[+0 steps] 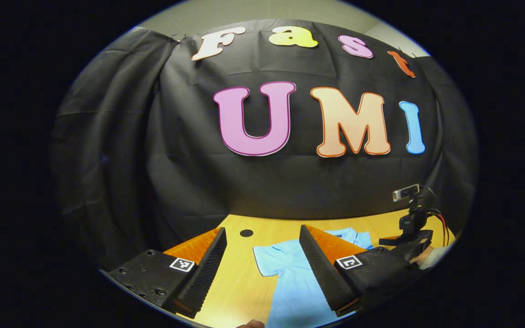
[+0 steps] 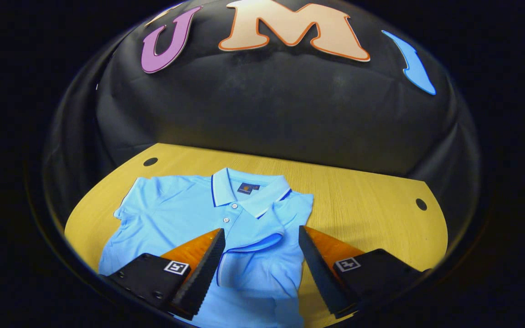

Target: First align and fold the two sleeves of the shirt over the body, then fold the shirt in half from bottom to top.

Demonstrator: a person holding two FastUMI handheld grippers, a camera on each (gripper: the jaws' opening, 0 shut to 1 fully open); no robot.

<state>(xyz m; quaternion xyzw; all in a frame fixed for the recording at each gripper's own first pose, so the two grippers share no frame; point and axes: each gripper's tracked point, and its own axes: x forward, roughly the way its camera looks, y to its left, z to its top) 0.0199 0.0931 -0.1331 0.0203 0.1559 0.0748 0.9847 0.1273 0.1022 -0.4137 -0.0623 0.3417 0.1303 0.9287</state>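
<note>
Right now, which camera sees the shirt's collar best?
The right gripper view: the collar of the blue shirt lies in plain sight, buttons below it. The left gripper view catches one sleeve and part of the body, with a finger in front.

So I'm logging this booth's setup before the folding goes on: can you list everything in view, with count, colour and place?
shirt: one, light blue polo, flat on the table, one sleeve already folded over the body
table: one, yellow wood with dark round holes, under the shirt
camera on a stand: one, dark, at the table's edge in the left gripper view
wall cloth: one, black, behind the table
left gripper: one, jaws open, above the shirt's sleeve
right gripper: one, jaws open, over the folded sleeve
</note>
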